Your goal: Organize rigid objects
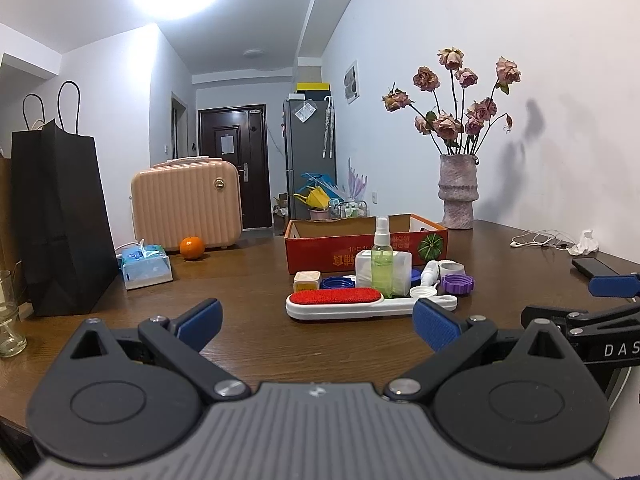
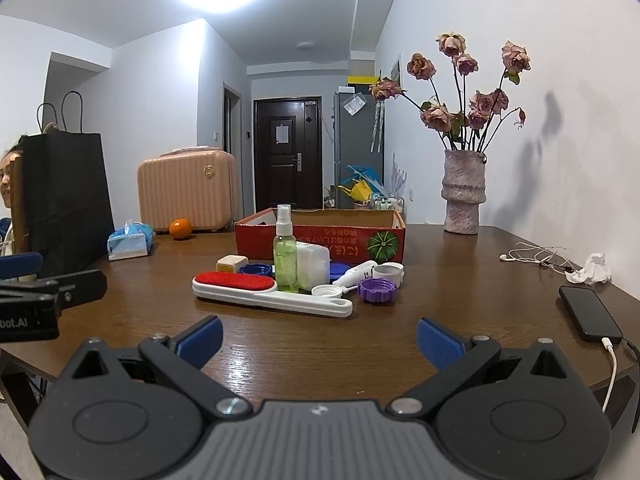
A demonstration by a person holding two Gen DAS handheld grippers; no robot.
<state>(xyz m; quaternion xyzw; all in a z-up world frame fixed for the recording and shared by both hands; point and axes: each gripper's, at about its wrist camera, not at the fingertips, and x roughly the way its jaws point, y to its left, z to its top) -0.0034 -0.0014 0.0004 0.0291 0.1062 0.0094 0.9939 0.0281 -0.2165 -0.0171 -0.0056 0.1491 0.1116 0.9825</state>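
Both my grippers, left (image 1: 316,322) and right (image 2: 318,338), hang spread wide and empty, short of the pile. The clutter sits bunched on the table (image 2: 280,352) just before the box (image 2: 320,236). My worry: the spray bottle (image 2: 285,254) stands tall behind the brush (image 2: 256,290), so reaching over could topple it onto the caps (image 2: 377,290).

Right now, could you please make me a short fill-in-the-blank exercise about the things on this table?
1. The lint brush has a pad coloured ____.
2. The green spray bottle stands ____.
3. Behind the clutter sits an open ____ box.
4. Both the left gripper and right gripper are ____.

Missing words: red; upright; cardboard; open
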